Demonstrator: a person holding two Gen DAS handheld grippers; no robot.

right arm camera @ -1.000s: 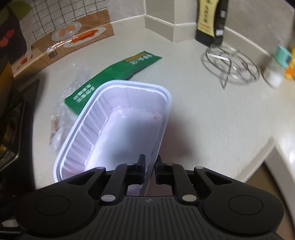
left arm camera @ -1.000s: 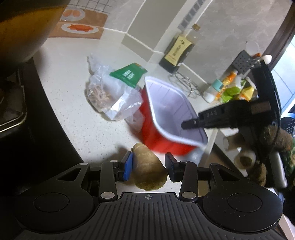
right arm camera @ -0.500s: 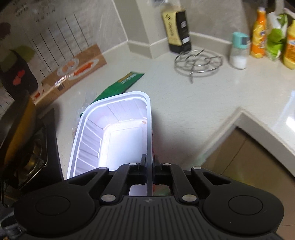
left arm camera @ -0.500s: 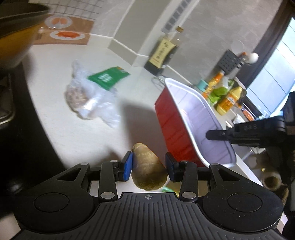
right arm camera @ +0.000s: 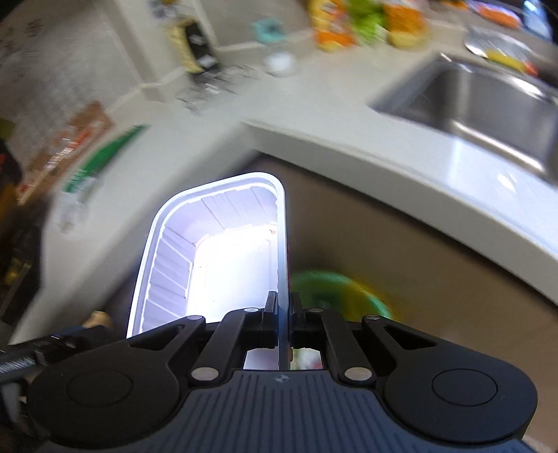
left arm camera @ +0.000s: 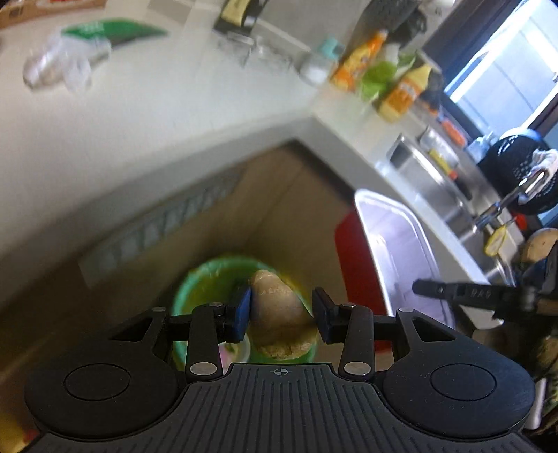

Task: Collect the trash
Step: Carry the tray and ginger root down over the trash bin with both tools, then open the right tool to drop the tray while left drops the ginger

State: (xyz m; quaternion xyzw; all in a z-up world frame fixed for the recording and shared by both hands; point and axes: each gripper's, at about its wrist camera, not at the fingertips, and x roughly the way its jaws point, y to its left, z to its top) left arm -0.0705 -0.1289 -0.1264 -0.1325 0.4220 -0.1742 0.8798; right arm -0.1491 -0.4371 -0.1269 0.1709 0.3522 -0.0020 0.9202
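Observation:
My left gripper is shut on a tan, lumpy vegetable scrap, its pads pressed on both sides. Right under it a round green bin stands on the floor in front of the cabinet. To the right hangs a red plastic tray with a white inside, with the right gripper's finger on its rim. In the right wrist view my right gripper is shut on the tray's thin rim, and the green bin shows blurred below and to the right.
The pale L-shaped counter wraps around the floor corner. On it lie a green packet and a clear plastic bag. Sauce bottles stand at the back, and a steel sink is at the right.
Both grippers have swung off the counter and down over the floor corner, carrying the scrap and the tray. The green bin has come into view below them. The grips are unchanged.

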